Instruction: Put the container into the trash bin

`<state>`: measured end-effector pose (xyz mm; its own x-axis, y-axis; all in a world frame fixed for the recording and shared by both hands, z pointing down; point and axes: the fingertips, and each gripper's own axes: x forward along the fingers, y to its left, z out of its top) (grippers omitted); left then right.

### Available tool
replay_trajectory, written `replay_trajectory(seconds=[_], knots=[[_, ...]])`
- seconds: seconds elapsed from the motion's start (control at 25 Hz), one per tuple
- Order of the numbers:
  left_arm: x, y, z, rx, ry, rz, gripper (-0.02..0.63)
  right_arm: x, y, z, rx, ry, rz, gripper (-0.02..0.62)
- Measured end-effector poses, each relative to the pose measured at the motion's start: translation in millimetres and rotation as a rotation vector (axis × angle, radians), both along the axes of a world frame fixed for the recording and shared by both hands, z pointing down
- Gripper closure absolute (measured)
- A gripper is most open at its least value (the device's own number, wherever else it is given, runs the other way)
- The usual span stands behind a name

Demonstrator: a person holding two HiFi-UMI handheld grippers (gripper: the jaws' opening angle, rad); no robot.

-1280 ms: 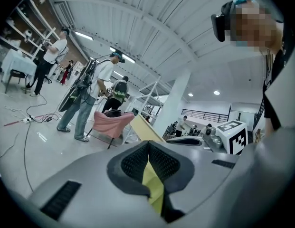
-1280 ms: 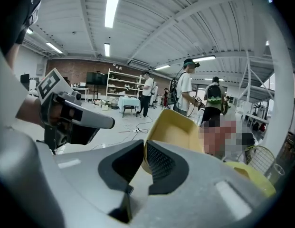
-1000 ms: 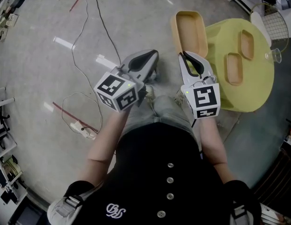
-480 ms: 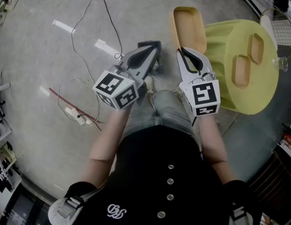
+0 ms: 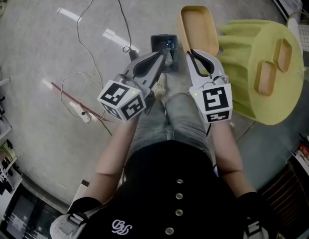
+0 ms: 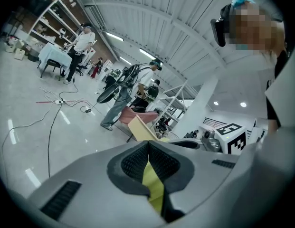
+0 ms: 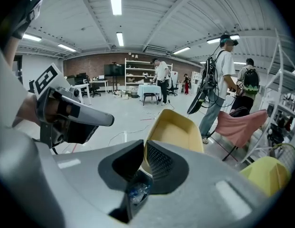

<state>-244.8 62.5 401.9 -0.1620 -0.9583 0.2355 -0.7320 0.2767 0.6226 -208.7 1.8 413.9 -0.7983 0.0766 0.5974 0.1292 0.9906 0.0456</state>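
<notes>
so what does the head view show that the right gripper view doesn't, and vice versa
Only head view: two trays on the table, the marker cube on the right claw, a power strip.
Only right gripper view: people standing, a pink chair, shelves.
Both: the container with the right claw shut on its rim, the left claw, the yellow table, and likely the bin, just a dark sliver under the claw in the gripper view.
</notes>
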Motion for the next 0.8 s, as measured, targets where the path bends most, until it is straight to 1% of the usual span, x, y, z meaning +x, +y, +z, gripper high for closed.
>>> replay_trajectory(seconds=[0.16,0.36,0.48,0.6,0.8], knots=[[0.4,3.5,16.9,-0.021,0.027,-0.005,0.594,-1.1,6.5,17.3,-0.037,0.018,-0.003,0.571],[5.8,5.8,34.3,-0.039,0.057,-0.009,0.594,1.6,22.8,42.5,-0.113,0.052,-0.028,0.571],[6.8,9.7,45.9,-0.048,0.077,-0.017,0.594,2.8,32.4,55.1,-0.153,0.068,-0.026,0.571],[9.0,12.0,61.8,-0.062,0.102,-0.023,0.594,3.9,36.7,68.0,-0.202,0.088,-0.02,0.571],[16.5,14.6,87.4,-0.09,0.146,-0.036,0.594,7.7,38.8,97.0,-0.252,0.139,-0.025,0.57]])
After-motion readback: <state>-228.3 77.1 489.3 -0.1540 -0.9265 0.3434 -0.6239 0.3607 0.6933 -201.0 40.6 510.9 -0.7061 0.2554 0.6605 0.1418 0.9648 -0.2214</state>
